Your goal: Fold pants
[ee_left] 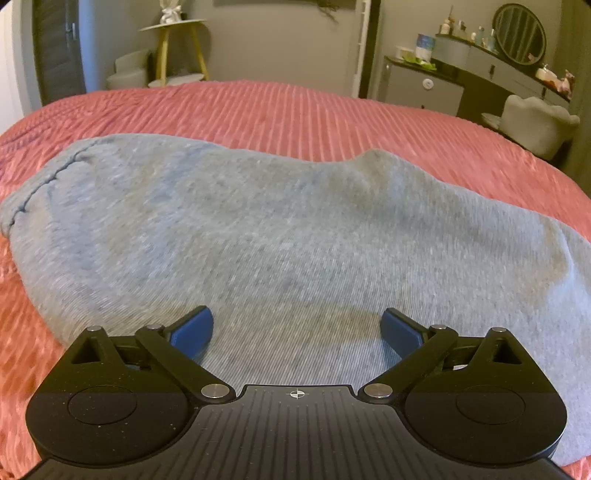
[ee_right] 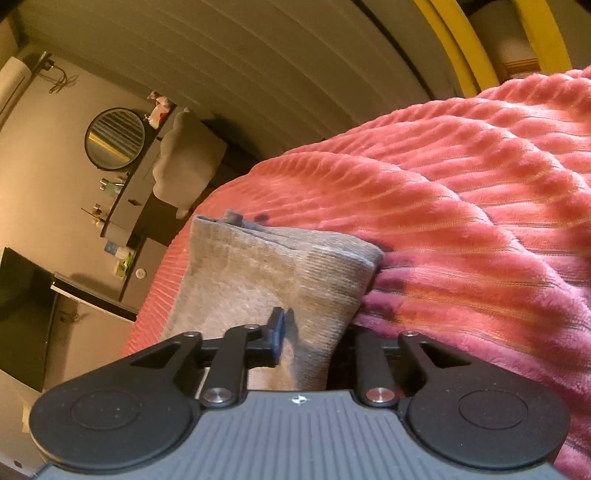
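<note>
The left gripper (ee_left: 296, 334) hangs over the near part of the grey pants (ee_left: 236, 236), its blue fingers (ee_left: 194, 332) spread wide with nothing pinched between them. The pants lie folded in a broad pad on the pink ribbed blanket (ee_left: 295, 110). In the right wrist view, the right gripper (ee_right: 314, 343) has a fold of the pants (ee_right: 266, 273) between its jaws; one pad lies against the cloth, the other is hidden behind it, so it seems to be gripping, though loosely. Beyond the bed stands a dresser (ee_left: 424, 85) with a round mirror (ee_left: 521, 33).
</note>
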Demonstrator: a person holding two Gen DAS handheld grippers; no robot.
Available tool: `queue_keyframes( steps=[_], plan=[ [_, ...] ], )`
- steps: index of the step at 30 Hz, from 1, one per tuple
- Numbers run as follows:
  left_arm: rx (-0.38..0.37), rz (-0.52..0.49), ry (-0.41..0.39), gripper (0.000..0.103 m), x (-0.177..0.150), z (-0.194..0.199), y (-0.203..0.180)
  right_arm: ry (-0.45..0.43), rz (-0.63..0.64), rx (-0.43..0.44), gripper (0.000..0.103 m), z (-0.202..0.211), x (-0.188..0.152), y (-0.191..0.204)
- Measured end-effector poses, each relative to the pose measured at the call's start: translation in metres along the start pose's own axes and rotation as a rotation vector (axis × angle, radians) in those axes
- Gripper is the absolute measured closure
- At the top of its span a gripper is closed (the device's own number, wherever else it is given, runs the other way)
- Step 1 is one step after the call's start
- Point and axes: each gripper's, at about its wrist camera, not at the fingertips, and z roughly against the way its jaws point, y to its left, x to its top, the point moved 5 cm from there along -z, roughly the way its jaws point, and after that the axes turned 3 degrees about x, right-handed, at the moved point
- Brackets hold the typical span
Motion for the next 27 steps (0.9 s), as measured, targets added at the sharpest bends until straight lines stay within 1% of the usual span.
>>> queue_keyframes(
  steps=[2,4,5,6,8,13,17,18,19,20,21,23,24,26,27],
  plan=[
    [-0.002,0.002,0.0,0.002,0.0,-0.001,0.0,0.001,0.015,-0.003,0.075,-0.001,0.0,0.004],
    [-0.002,0.002,0.001,0.002,0.0,-0.002,0.0,0.0,0.057,-0.026,0.075,-0.004,-0.001,0.009],
    [-0.002,0.001,0.0,0.002,0.001,-0.002,0.0,-0.002,0.089,-0.043,0.079,-0.005,-0.002,0.012],
    [-0.002,0.0,0.001,0.002,0.001,-0.002,0.0,-0.004,0.121,-0.067,0.085,-0.006,-0.002,0.015],
    [-0.002,-0.001,0.001,0.002,0.001,-0.003,0.0,-0.017,0.16,-0.093,0.093,-0.006,-0.002,0.021],
    [-0.003,0.001,0.003,0.002,0.001,-0.003,0.0,-0.054,0.152,-0.077,0.094,-0.001,-0.002,0.028],
    [-0.004,0.002,0.005,0.002,0.001,-0.003,0.0,-0.076,0.141,-0.018,0.094,0.006,0.001,0.034],
    [-0.005,0.004,0.006,0.002,0.002,-0.003,0.001,-0.072,0.153,-0.027,0.094,0.004,0.0,0.034],
    [-0.006,0.006,0.007,0.002,0.002,-0.003,0.001,-0.064,0.172,-0.06,0.094,0.002,0.0,0.033],
    [-0.007,0.009,0.008,0.002,0.002,-0.004,0.001,-0.044,0.196,-0.116,0.094,-0.002,-0.002,0.031],
    [-0.009,0.011,0.008,0.002,0.002,-0.003,0.002,-0.029,0.208,-0.145,0.094,-0.005,-0.003,0.029],
    [-0.014,0.017,0.009,0.002,0.003,-0.003,0.002,-0.048,0.202,-0.133,0.094,-0.002,-0.004,0.032],
    [-0.016,0.02,0.009,0.002,0.003,-0.003,0.003,-0.063,0.188,-0.102,0.094,0.001,-0.004,0.035],
    [-0.017,0.024,0.011,0.002,0.003,-0.003,0.003,-0.087,0.153,-0.005,0.094,0.007,-0.002,0.04],
    [-0.016,0.026,0.012,0.002,0.003,-0.003,0.003,-0.098,0.137,0.024,0.094,0.009,-0.001,0.041]
  ],
)
